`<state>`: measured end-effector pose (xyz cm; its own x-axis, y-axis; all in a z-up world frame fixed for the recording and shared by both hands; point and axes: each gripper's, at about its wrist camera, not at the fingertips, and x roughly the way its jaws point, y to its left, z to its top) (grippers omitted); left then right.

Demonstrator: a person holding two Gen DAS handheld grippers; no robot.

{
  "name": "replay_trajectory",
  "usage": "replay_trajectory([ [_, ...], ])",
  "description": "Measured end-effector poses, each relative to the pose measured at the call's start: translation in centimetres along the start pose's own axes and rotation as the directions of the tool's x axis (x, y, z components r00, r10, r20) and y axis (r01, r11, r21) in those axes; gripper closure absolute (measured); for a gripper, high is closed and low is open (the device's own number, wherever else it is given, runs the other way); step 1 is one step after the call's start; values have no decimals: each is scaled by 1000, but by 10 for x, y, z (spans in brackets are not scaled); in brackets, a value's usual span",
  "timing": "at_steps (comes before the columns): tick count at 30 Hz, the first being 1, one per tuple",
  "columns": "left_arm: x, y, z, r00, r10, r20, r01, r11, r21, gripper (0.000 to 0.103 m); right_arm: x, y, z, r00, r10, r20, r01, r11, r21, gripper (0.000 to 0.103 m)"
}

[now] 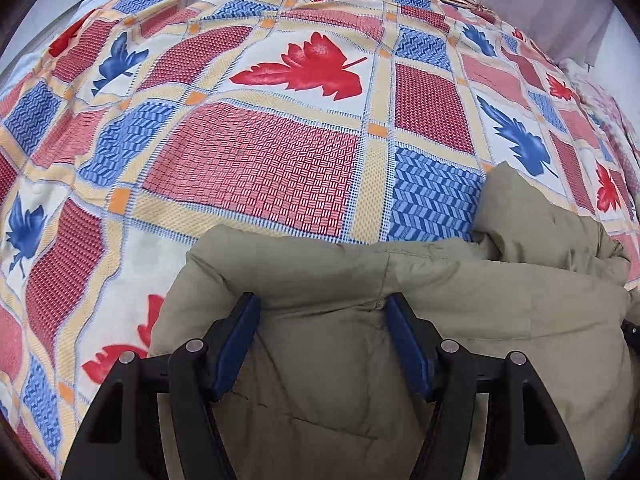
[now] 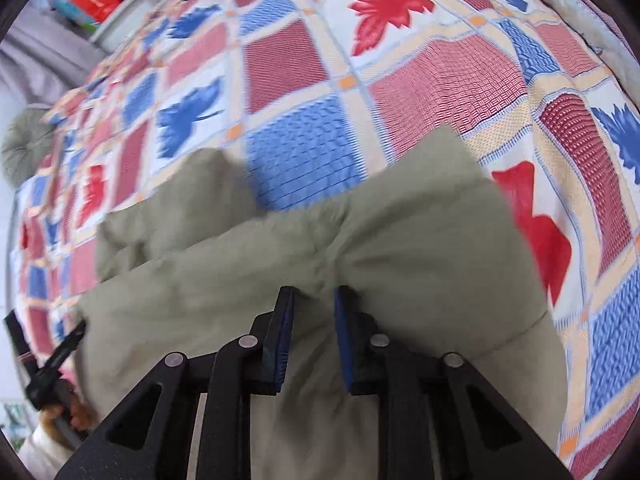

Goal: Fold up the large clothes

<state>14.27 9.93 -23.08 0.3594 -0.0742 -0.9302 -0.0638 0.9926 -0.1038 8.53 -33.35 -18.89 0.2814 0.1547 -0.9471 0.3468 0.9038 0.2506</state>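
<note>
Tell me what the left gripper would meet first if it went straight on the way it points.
Most likely the olive padded jacket: the left gripper stands open right over its puffy upper edge, with that fabric filling the gap ahead. The leaf-patterned bedspread lies beyond it. How close the fabric is cannot be judged.

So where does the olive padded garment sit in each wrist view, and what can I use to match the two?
Left wrist: the olive padded garment fills the lower centre and right, under the left gripper.
Right wrist: it spans the lower middle, bunched between the right gripper pads.
Shared landmark: the blue herringbone square of the bedspread, just beyond the garment's far edge.
</note>
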Motion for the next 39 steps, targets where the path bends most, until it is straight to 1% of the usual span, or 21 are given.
replay_trajectory([
  [3,20,-5,12,1000,-10,6,10,1000,7,35,37,-11,17,1000,9,-2,-9,1000,19,95],
  [4,24,-5,15,1000,-15,6,15,1000,-3,33,44,-11,20,1000,9,3,-9,1000,7,96],
  [7,34,-2,22,999,-34,8,34,999,-28,32,57,-13,27,1000,19,23,-18,1000,-25,96],
  [10,33,0,26,999,-40,-1,40,999,-27,32,60,-17,31,999,41,21,-41,999,-7,96],
  [13,21,10,29,999,-50,-13,50,998,-38,32,47,-19,32,999,31,10,-31,999,-16,96],
  [16,8,24,31,1000,27,-9,-28,999,-35,32,28,-26,30,999,-25,36,26,999,-22,96],
  [19,-1,44,30,995,87,-45,-90,994,-67,32,13,-44,28,997,-63,46,61,997,46,96],
  [20,-5,51,28,994,94,-59,-98,992,-76,32,8,-48,27,996,-72,44,69,996,63,95],
  [21,-9,56,26,993,96,-70,-102,991,-82,32,4,-49,25,996,-80,42,77,994,73,91],
  [23,-21,65,21,992,100,-79,-107,991,-86,32,-6,-46,18,993,-109,38,106,991,77,91],
  [26,-41,68,9,990,94,-101,-101,993,-69,32,-23,-35,5,992,-125,35,122,990,70,90],
  [29,-57,59,-10,988,83,-127,-85,996,-10,32,-38,-22,-15,994,-111,22,109,992,65,88],
  [33,-68,40,-36,983,61,-173,-51,997,63,32,-49,-7,-43,997,-75,-6,76,994,78,69],
  [34,-69,36,-43,981,54,-185,-40,996,78,32,-51,-2,-53,998,-61,-16,62,994,85,66],
  [39,-75,24,-70,969,24,-246,-1,996,94,32,-54,19,-90,998,-20,-59,25,996,86,64],
])
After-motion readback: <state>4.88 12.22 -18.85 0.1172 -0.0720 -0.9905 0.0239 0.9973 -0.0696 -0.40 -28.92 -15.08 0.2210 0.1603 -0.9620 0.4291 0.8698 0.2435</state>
